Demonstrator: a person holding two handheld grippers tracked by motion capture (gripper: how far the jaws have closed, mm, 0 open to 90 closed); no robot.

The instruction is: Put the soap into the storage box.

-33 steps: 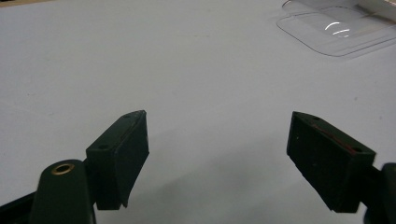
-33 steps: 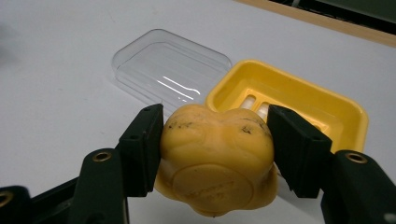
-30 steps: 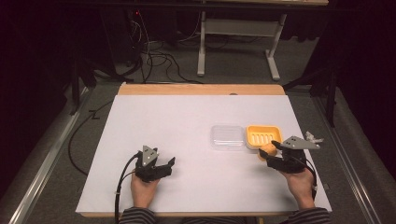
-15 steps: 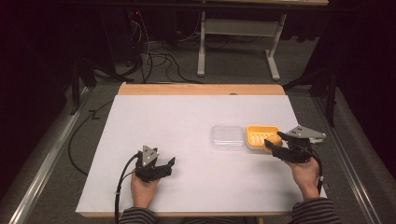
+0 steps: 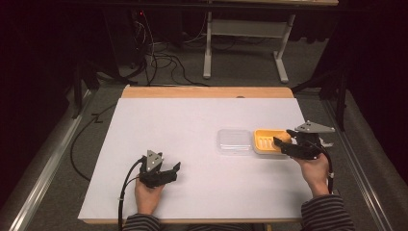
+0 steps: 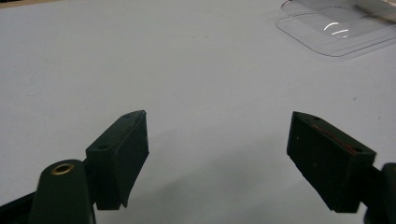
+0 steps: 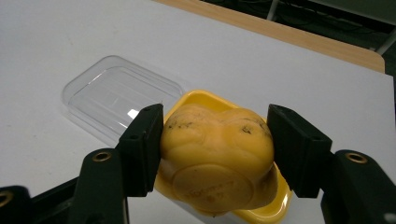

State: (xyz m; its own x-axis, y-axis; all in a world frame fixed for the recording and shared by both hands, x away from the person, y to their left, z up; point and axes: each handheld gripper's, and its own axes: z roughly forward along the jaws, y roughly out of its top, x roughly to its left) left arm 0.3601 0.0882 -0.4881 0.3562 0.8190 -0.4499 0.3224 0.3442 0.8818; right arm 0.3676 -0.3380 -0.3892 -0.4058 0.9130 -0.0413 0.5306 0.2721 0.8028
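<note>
Overhead, I see my right tool (image 5: pixel 287 141) holding a yellow soap bar (image 5: pixel 281 136) over the ribbed yellow dish (image 5: pixel 266 142), which touches a clear plastic lid (image 5: pixel 234 141) on the white counter (image 5: pixel 192 125). My left tool (image 5: pixel 166 169) rests apart, near the front edge. Along the left tool's view, its jaws gape wide on nothing above matte counter. Through the right tool's view, both jaws pinch the smooth, lobed, scuffed bar (image 7: pixel 215 151); its long axis spans jaw to jaw.

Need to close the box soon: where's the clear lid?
In the high view, the clear lid lies flat on the table's right half, just left of the yellow tray.
</note>
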